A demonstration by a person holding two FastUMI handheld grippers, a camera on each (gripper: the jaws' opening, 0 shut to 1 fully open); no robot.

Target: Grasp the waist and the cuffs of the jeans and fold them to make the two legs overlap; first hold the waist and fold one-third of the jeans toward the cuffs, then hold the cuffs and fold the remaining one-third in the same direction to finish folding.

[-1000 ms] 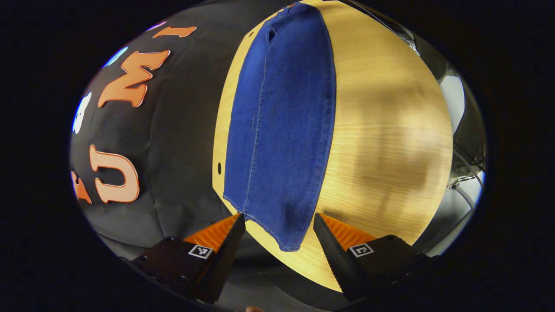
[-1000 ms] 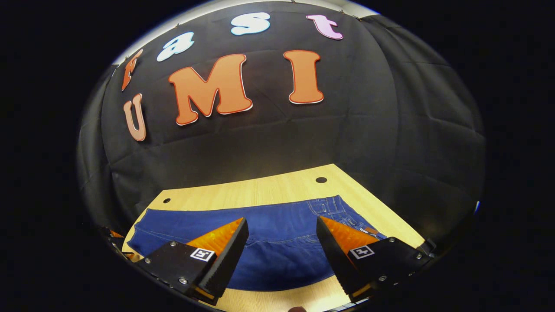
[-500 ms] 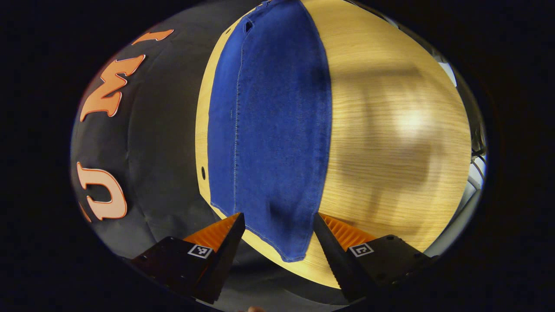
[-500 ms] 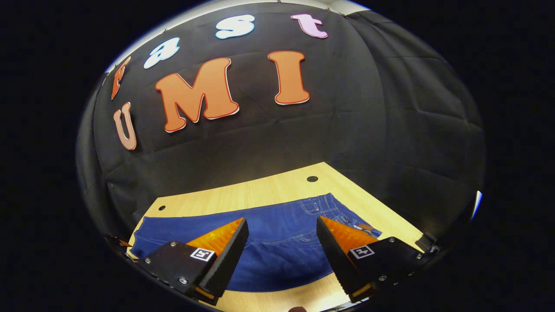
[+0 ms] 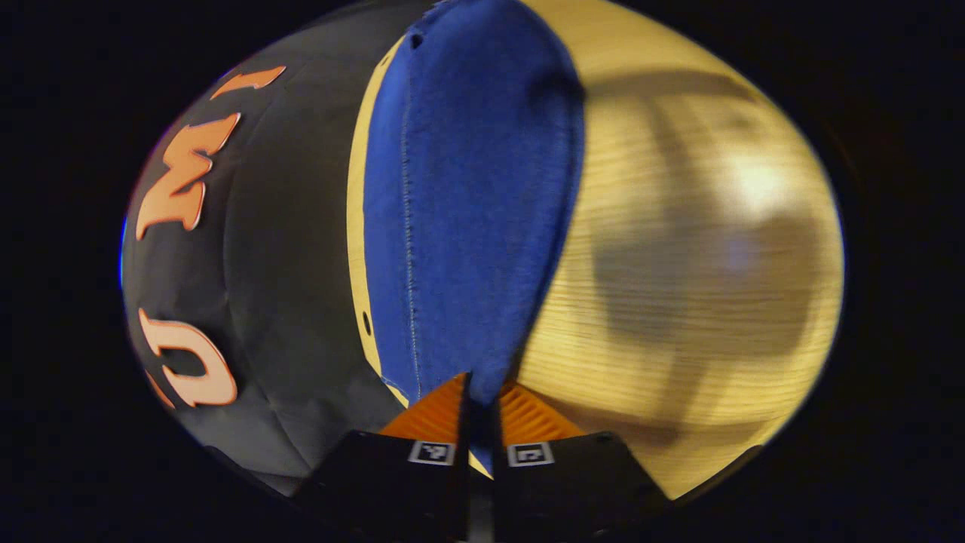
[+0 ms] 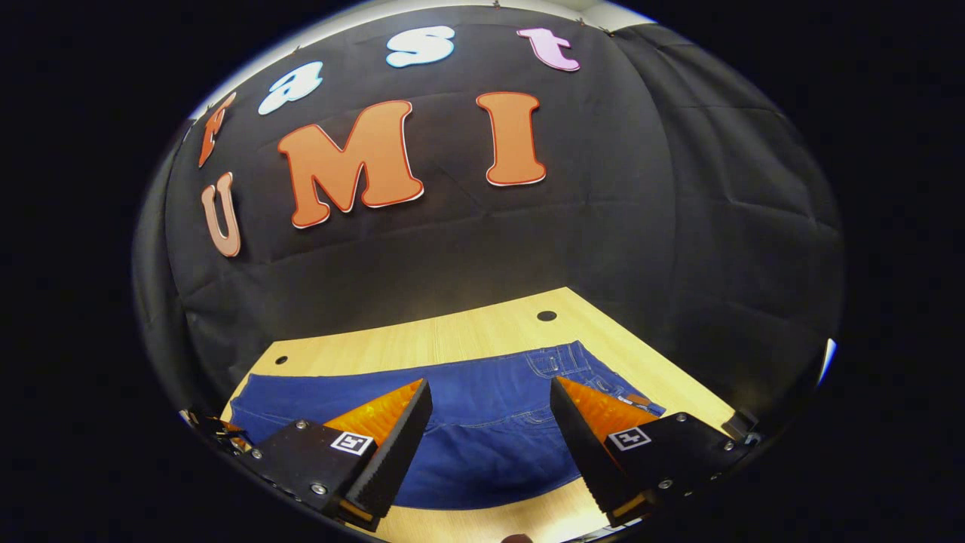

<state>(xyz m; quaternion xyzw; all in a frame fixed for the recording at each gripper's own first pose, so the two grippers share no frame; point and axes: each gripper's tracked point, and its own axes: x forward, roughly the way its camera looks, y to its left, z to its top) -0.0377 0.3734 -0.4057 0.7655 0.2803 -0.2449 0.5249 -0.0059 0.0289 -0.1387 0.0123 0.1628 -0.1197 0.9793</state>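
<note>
My left gripper (image 5: 481,392) pinches the cuff at bottom centre; my right gripper (image 6: 490,415) hangs wide above the jeans (image 6: 482,422) at lower frame. Lift evenly, keeping both legs aligned.

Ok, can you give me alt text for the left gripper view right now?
The left tool has its fingers closed on the near cuff end of the blue jeans, which stretch away flat along a light wooden table. The booth's black cloth wall lies to the left, and the image is slightly motion-blurred.
</note>
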